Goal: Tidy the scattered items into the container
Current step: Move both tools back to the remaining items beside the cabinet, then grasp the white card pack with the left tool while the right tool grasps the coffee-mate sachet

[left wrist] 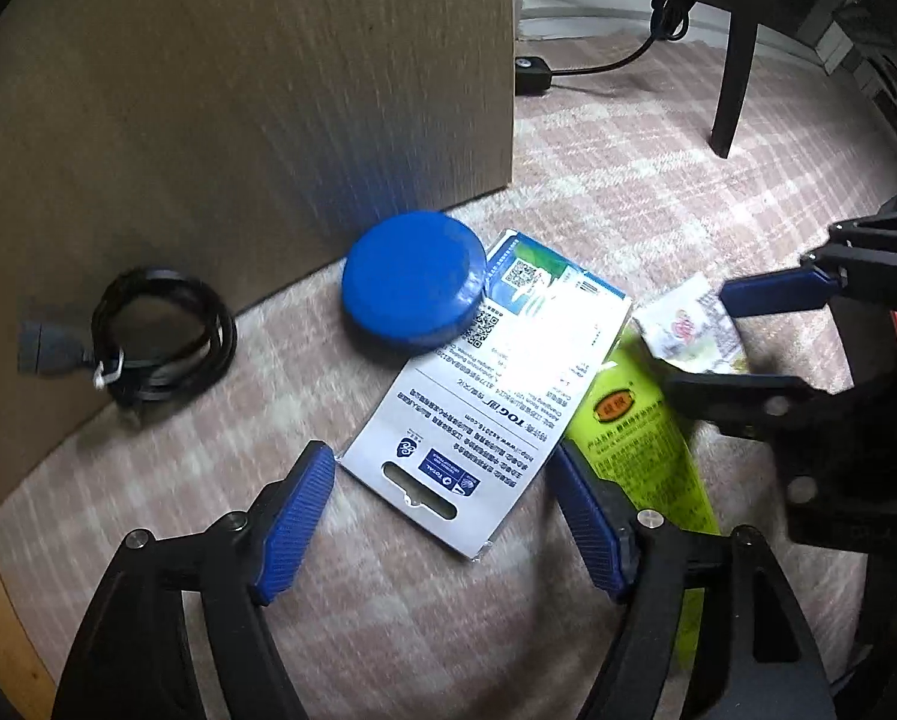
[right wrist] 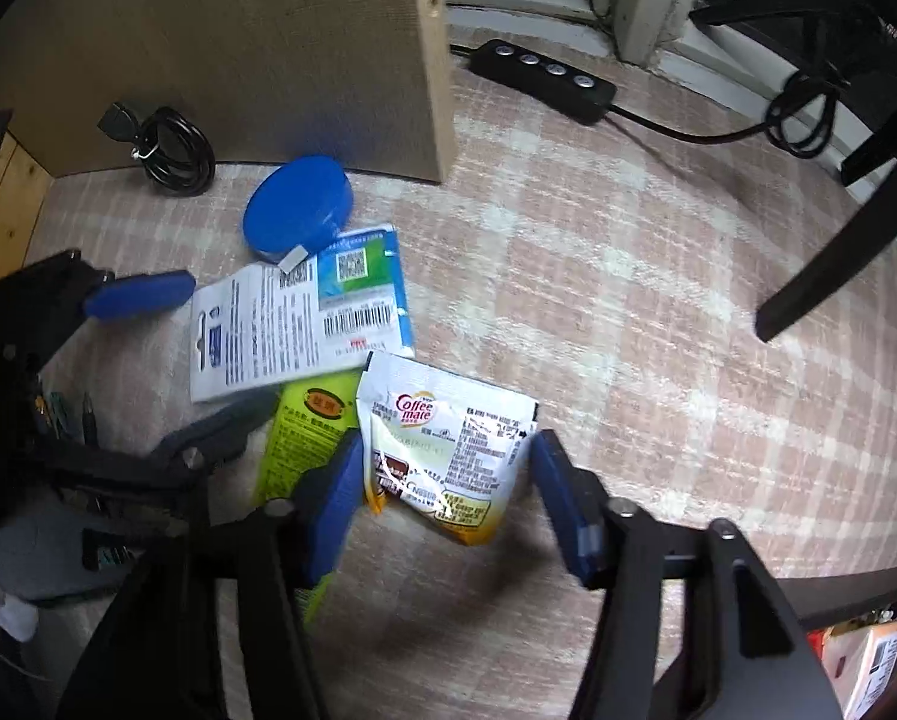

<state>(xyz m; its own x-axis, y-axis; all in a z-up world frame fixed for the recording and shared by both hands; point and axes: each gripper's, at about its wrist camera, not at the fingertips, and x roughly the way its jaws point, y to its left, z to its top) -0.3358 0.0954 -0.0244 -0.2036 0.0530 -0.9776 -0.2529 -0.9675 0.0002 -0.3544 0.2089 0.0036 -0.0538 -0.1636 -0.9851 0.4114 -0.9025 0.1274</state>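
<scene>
Taking the white card packet (left wrist: 484, 384) as my landmark: far to its left a black cable (left wrist: 160, 336) lies coiled and tied, against the foot of a tall corrugated cardboard box (left wrist: 268, 90). Just beyond the packet's upper left corner sits a smooth round blue lid or tin (left wrist: 413, 279), its rim overlapping that corner. The packet itself is flat and glossy, with QR codes, a barcode and small print; I can make out "TOGI", though blur makes me unsure. My left gripper (left wrist: 445, 495) points down with its ribbed blue pads spread wide on either side of the packet's near end, not pressing it. To the packet's right, partly under it, lies a lime-green sachet (left wrist: 634, 432) with an orange badge. Further right is a crinkled white foil sachet (right wrist: 448, 444) reading "Coffee mate"; my right gripper (right wrist: 448, 489) straddles it, pads close to its edges but not yet pinching. Everything lies on a pink plaid woven rug (right wrist: 658, 300).
</scene>
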